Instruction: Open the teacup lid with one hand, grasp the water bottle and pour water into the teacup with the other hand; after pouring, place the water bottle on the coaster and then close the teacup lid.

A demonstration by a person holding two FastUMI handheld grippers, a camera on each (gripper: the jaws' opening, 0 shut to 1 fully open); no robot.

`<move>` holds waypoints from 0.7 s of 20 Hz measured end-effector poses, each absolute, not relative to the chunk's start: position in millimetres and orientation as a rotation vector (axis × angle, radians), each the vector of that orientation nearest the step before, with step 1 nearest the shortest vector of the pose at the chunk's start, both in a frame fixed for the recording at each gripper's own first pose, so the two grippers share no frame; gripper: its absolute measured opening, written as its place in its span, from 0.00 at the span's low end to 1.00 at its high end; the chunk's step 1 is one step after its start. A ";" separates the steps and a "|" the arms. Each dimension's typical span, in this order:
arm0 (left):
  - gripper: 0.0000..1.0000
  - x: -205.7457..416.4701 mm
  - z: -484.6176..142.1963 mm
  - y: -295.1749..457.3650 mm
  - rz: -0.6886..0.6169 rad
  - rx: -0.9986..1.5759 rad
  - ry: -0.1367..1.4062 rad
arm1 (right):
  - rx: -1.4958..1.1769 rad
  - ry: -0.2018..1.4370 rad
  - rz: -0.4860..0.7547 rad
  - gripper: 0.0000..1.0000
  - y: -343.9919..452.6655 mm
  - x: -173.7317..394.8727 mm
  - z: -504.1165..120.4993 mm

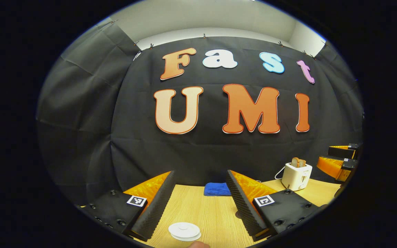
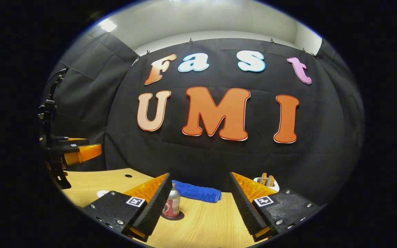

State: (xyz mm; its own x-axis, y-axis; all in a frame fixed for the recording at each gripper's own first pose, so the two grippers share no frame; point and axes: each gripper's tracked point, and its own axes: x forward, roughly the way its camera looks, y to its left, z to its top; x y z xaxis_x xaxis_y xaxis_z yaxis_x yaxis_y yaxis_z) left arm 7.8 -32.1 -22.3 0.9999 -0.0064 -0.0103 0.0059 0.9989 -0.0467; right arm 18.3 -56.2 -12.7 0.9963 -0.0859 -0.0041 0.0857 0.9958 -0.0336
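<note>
I hold both claws spread: left claw (image 1: pixel 200 203) above the round white teacup lid (image 1: pixel 184 230); right claw (image 2: pixel 200 203) beside the metal water bottle (image 2: pixel 172 205) on the woodgrain desk (image 2: pixel 205 224).

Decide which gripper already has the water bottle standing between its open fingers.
The right gripper: the bottle stands upright by its left finger. The left gripper frames only the white lid on the table.

The table (image 1: pixel 198 210) looks like pale wood with fine grain, smooth and matt; the teacup lid (image 1: pixel 184 230) is white and glossy, like ceramic; the water bottle (image 2: pixel 172 204) seems brushed metal with a printed label; the blue towel (image 2: pixel 195 192) is soft, fuzzy cloth; the toaster (image 1: pixel 296 176) is white smooth plastic.
</note>
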 end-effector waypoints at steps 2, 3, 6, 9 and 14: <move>1.00 9.0 -22.2 -32.5 -0.006 -0.049 0.011 | -0.045 0.005 -0.092 0.96 -56.1 17.4 -10.2; 1.00 10.5 -22.3 -32.3 -0.003 -0.050 0.013 | -0.048 0.002 -0.094 0.99 -56.1 16.5 -8.5; 1.00 9.3 -23.3 -32.5 -0.003 -0.040 0.019 | -0.039 -0.008 -0.095 0.99 -56.5 15.6 -5.2; 1.00 9.5 -19.1 -32.2 0.003 -0.031 0.008 | -0.032 -0.018 -0.098 0.99 -60.0 14.4 -0.4; 1.00 7.1 -12.9 -36.5 -0.005 -0.023 -0.005 | -0.026 -0.020 -0.095 0.99 -61.8 14.8 3.1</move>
State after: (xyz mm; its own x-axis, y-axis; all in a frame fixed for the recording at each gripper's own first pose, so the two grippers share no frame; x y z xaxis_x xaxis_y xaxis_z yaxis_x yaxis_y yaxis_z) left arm 7.1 -36.5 -12.9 1.0000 -0.0051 0.0054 0.0052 0.9997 -0.0234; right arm 14.8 -61.8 3.1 0.9953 -0.0943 0.0215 0.0948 0.9952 -0.0246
